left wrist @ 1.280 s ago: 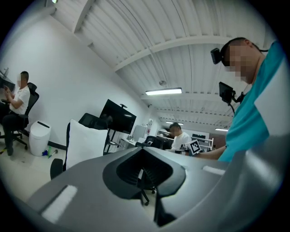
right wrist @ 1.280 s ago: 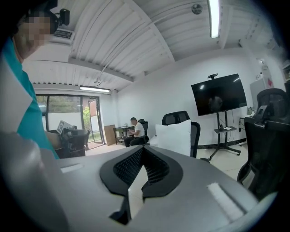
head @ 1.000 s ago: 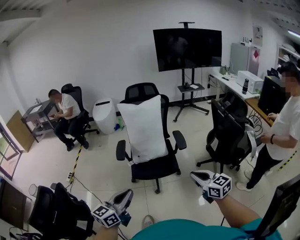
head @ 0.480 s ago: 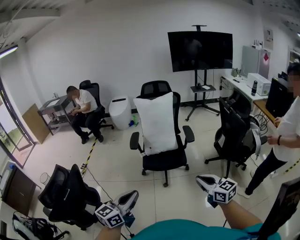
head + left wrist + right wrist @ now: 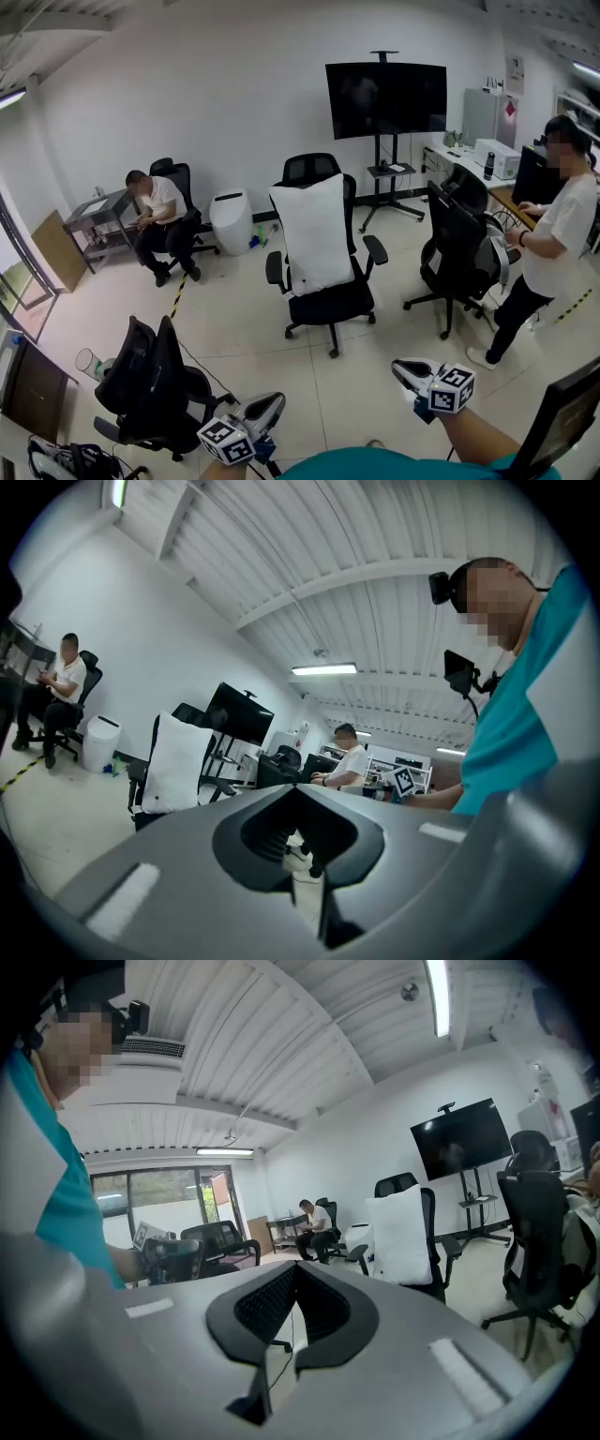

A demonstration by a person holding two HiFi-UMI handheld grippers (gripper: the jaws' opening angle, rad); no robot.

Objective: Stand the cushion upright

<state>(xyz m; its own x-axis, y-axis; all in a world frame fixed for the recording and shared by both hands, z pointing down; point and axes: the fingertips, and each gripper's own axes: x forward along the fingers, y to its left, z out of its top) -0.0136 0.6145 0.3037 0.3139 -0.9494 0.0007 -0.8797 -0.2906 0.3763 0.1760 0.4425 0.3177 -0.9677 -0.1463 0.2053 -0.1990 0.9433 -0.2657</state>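
The white cushion (image 5: pixel 319 234) stands on end on the seat of a black office chair (image 5: pixel 328 305) near the middle of the head view, leaning back against the backrest, its top corners just below the headrest. Both claws are well apart from it, low in the frame. The left gripper (image 5: pixel 267 410) sits at about 7 o'clock, its jaws pressed together with nothing between them. The right gripper (image 5: pixel 410 372) sits at about 5 o'clock, also closed tight and empty. Each points roughly toward the chair across bare pale floor tiles. Behind the cushion, at 12 to 1 o'clock, a dark television (image 5: pixel 385 98) stands on a wheeled stand against the white wall. At 10 o'clock a seated person (image 5: pixel 155 211) bends over something in their hands, with a white bin (image 5: pixel 228 220) just beside them. At 3 o'clock a standing person (image 5: pixel 548 253) faces a desk, and a second black chair (image 5: pixel 459 262) stands between them and the cushion. A third black chair (image 5: pixel 155 384) sits at 8 o'clock, near the left gripper.
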